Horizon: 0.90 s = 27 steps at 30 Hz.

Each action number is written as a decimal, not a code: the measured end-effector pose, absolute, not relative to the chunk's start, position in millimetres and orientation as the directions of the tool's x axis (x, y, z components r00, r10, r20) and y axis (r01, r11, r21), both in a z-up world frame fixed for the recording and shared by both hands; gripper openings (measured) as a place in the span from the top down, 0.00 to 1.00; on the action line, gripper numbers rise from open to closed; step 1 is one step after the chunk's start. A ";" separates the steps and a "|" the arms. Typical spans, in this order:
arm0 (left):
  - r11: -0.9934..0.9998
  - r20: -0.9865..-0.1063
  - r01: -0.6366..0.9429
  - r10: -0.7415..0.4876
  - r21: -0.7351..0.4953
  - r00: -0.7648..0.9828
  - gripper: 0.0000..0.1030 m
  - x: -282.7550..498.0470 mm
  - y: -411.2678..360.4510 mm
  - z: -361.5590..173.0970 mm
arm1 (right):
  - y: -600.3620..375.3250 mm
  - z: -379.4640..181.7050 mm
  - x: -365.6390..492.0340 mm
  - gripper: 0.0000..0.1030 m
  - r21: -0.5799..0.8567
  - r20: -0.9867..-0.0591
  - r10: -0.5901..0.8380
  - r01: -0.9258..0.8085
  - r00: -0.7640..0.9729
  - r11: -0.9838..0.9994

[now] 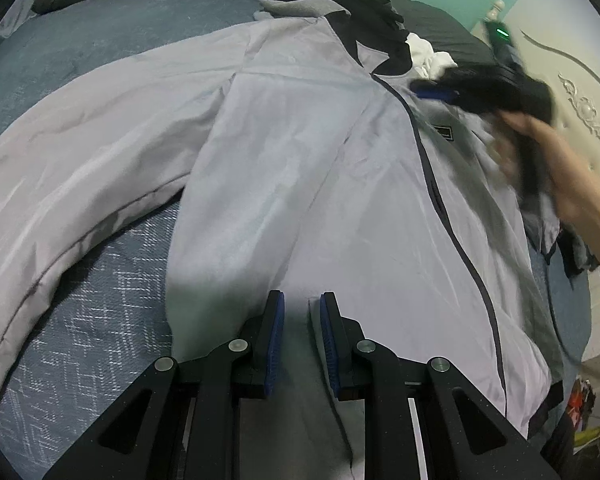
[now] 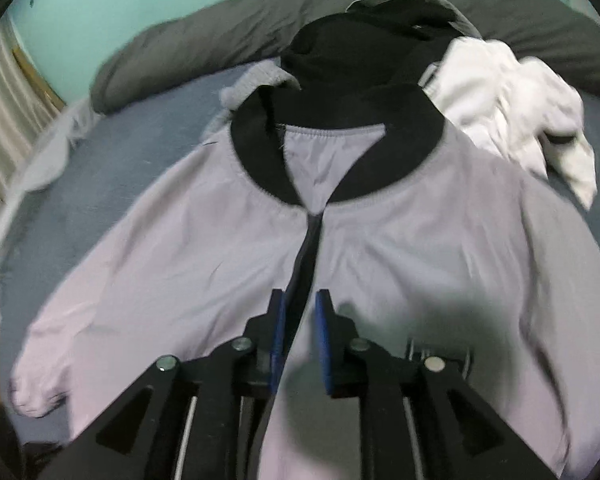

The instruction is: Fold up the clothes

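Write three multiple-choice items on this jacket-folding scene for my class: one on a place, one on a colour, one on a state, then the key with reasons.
1. Where does the white garment lie?
A. beside the jacket's collar
B. on the jacket's hem
C. on the floor

2. What colour is the jacket's collar?
A. red
B. black
C. yellow

3. How is the jacket lying?
A. rolled into a ball
B. hung on a hook
C. spread flat, front up

Key: A, it lies next to the collar on the bed; B, a black band rings the neck; C, zip and sleeves show, laid out.
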<state>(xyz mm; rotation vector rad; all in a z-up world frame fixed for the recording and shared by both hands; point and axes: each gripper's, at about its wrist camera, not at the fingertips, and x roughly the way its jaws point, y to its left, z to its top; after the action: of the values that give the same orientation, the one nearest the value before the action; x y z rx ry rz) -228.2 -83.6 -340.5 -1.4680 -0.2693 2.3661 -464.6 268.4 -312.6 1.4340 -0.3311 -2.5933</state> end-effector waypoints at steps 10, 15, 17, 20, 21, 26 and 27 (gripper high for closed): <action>-0.939 -0.816 -0.095 0.334 -0.330 -0.472 0.80 -236.3 -123.5 -327.4 | 268.3 -284.1 -321.8 0.79 0.398 -0.727 -0.384 0.107 -0.569 -0.911; -0.937 -0.821 -0.053 0.329 -0.345 -0.466 0.80 -237.8 -134.7 -334.6 | 284.3 -291.8 -256.8 0.78 0.453 -0.708 -0.403 0.066 -0.580 -0.889; -0.937 -0.820 -0.035 0.321 -0.347 -0.474 0.76 -233.6 -144.8 -333.5 | 293.0 -298.8 -238.3 0.77 0.483 -0.696 -0.407 0.033 -0.591 -0.875; -0.928 -0.814 -0.026 0.339 -0.371 -0.473 0.66 -234.4 -152.3 -338.1 | 301.9 -311.8 -217.0 0.76 0.519 -0.686 -0.407 -0.014 -0.603 -0.855; -0.920 -0.808 -0.025 0.357 -0.391 -0.469 0.66 -235.1 -154.4 -340.8 | 303.0 -315.8 -213.0 0.76 0.527 -0.684 -0.408 -0.023 -0.604 -0.849; -0.876 -0.768 -0.023 0.435 -0.482 -0.471 0.66 -246.6 -153.6 -350.9 | 303.4 -327.4 -203.7 0.76 0.553 -0.664 -0.417 -0.032 -0.621 -0.832; -0.872 -0.766 -0.021 0.441 -0.489 -0.468 0.66 -248.5 -153.0 -352.1 | 302.7 -327.9 -203.2 0.76 0.559 -0.655 -0.422 -0.027 -0.627 -0.828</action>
<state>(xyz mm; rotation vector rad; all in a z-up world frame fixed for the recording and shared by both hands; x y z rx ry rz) -248.5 -153.0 -352.1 -1.4350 -0.6112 2.4000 -203.2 302.7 -327.9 1.2203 -0.7896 -2.5225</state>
